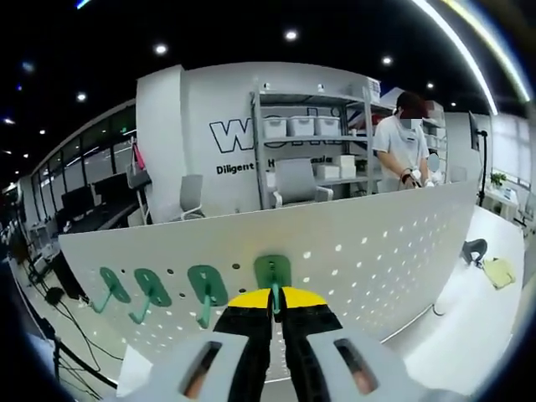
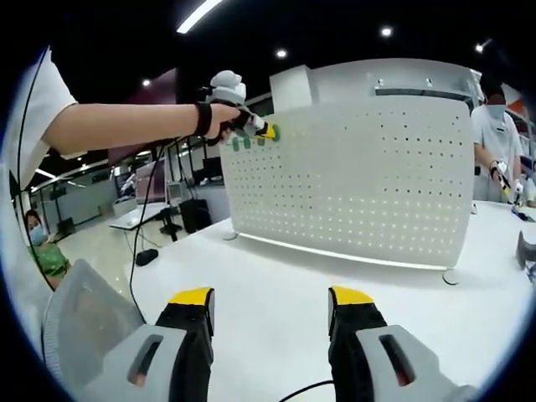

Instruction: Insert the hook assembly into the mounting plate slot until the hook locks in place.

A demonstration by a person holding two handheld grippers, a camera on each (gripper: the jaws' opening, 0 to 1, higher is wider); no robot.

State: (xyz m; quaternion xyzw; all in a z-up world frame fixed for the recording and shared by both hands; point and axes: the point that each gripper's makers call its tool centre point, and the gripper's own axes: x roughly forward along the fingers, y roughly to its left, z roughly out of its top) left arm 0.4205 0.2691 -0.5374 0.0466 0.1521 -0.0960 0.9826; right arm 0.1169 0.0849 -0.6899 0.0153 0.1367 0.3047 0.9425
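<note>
A white perforated mounting plate [image 1: 377,243] stands upright on the table. Four green hooks hang in a row on it: three at the left [image 1: 151,287] and a fourth [image 1: 272,271] right in front of my left gripper [image 1: 275,306]. The yellow-tipped jaws are shut on that hook's stem, and its green base lies flat against the plate. From the right gripper view the plate [image 2: 352,176] faces me, with a person's hand holding the left gripper [image 2: 255,127] at its top left corner by the green hooks [image 2: 241,143]. My right gripper [image 2: 272,308] hovers open over the table, holding nothing.
The white table [image 2: 276,268] spreads out before the plate. A black item [image 1: 473,249] and a yellowish cloth [image 1: 500,271] lie right of the plate. A person [image 1: 404,141] works behind it near shelving [image 1: 310,138]. A cable [image 2: 142,226] hangs from the left gripper.
</note>
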